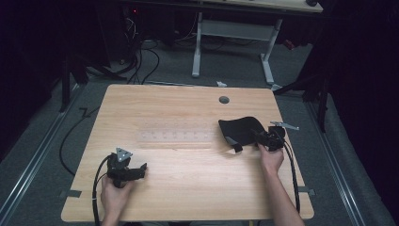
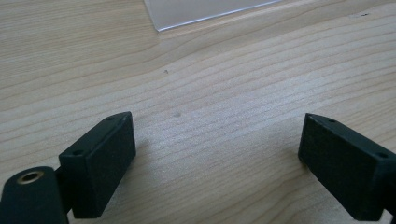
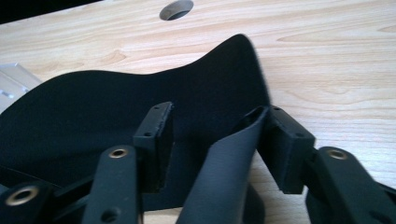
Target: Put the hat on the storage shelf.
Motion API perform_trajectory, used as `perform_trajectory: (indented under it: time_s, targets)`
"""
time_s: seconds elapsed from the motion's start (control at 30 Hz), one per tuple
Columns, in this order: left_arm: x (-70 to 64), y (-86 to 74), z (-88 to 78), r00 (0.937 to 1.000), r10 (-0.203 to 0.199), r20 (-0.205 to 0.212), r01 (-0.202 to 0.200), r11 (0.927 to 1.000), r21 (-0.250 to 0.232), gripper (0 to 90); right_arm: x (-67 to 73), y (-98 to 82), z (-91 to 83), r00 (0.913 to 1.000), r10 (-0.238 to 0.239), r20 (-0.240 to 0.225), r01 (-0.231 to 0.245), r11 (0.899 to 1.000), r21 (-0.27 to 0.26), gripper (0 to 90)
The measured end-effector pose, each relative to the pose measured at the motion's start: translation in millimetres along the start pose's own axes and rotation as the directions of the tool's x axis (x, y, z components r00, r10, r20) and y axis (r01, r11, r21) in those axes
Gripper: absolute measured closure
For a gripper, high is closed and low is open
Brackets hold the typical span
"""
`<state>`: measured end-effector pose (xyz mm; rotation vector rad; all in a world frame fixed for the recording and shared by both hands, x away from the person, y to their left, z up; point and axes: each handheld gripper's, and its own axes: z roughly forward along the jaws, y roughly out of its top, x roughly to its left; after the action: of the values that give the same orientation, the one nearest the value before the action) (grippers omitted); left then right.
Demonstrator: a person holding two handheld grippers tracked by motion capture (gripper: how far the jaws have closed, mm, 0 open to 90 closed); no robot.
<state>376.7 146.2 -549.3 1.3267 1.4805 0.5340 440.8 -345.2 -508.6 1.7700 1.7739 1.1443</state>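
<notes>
Two grippers work at the table (image 1: 188, 188): the right gripper (image 3: 215, 135), jaws apart around a fold of the black cloth (image 1: 240, 128) near the right edge, seems ready to pinch it; the left gripper (image 2: 217, 158) waits spread near the front-left corner.

Both forearms are bare of sleeves, each hand carrying a black two-jaw gripper, left gripper (image 1: 142, 168) topped by a grey three-cornered plate, right gripper (image 1: 256, 136) trailing a black cable.
</notes>
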Motion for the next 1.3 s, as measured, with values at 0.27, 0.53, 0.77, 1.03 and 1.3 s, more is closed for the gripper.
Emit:
perform_trajectory:
  time_s: [0.27, 0.53, 0.77, 1.03, 1.3]
  targets:
    - [-0.1, 0.0, 0.0, 1.0, 0.0, 0.0, 0.0, 1.0, 0.0, 11.5, 0.2, -3.8, 7.0, 0.9993, 0.01, -0.036, -0.009, 1.0, 0.015, 65.9]
    - [-0.1, 0.0, 0.0, 1.0, 0.0, 0.0, 0.0, 1.0, 0.0, 11.5, -1.7, -4.2, 5.5, 0.9932, 0.043, -0.108, -0.04, 0.999, 0.03, 76.8]
    - [-0.1, 0.0, 0.0, 1.0, -0.001, -0.001, 0.001, 1.0, -0.001, 11.6, 1.2, -3.0, 2.9, 0.9888, 0.033, -0.146, -0.03, 0.999, 0.025, 83.1]
    - [0.0, 0.1, 0.0, 1.0, -0.002, -0.001, 0.002, 1.0, -0.001, 11.6, 3.1, -0.6, -3.6, 0.9857, 0.044, -0.163, -0.042, 0.999, 0.014, 84.7]
    - [0.0, 0.1, 0.0, 1.0, 0.0, -0.001, 0.0, 1.0, 0.0, 11.6, 5.0, 1.0, -10.8, 0.9867, 0.027, -0.16, -0.027, 1.0, -0.002, 85.1]
